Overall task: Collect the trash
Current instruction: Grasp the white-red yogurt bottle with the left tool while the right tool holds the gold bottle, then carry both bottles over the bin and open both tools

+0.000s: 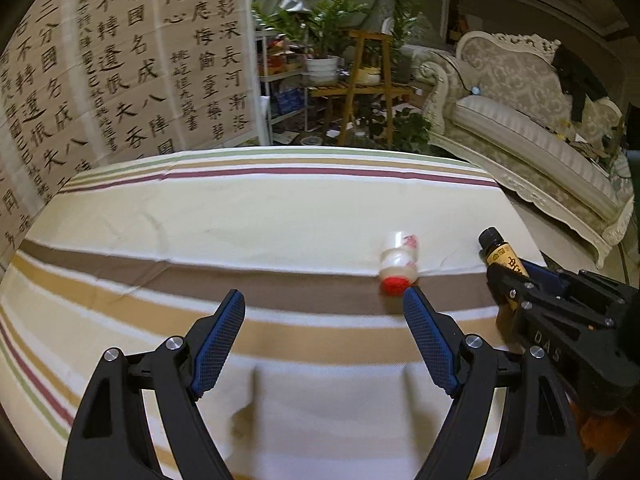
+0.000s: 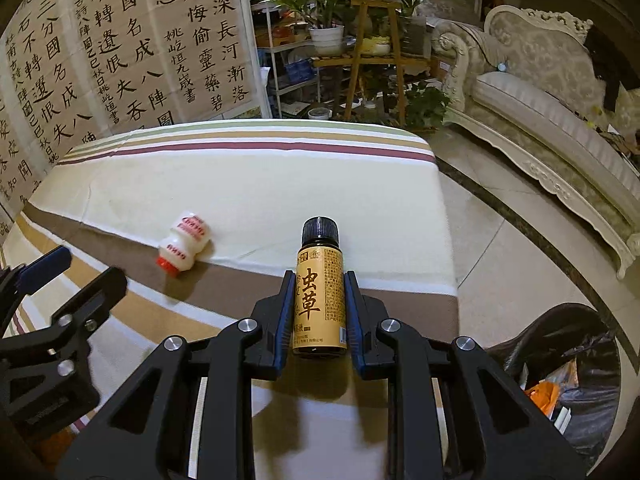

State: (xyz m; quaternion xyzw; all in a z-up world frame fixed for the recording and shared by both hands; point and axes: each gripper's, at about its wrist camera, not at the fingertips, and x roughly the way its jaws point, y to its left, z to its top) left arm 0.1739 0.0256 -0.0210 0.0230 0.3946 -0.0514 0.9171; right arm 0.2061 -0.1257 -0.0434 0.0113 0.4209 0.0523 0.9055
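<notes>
A small white yogurt bottle with a red cap (image 1: 398,266) lies on its side on the striped tablecloth (image 1: 280,216); it also shows in the right wrist view (image 2: 184,247). My left gripper (image 1: 324,300) is open and empty, its right fingertip (image 1: 414,300) just below the red cap. My right gripper (image 2: 319,280) is shut on a yellow-labelled bottle with a black cap (image 2: 320,300), held above the table's right part. That bottle (image 1: 500,254) and the right gripper (image 1: 508,280) also show at the right of the left wrist view.
A bin lined with a black bag (image 2: 560,364), holding wrappers, stands on the tiled floor right of the table. A cream sofa (image 2: 552,112) is at the right. Calligraphy sheets (image 1: 120,60) hang at the left, plant shelves (image 1: 360,76) behind the table.
</notes>
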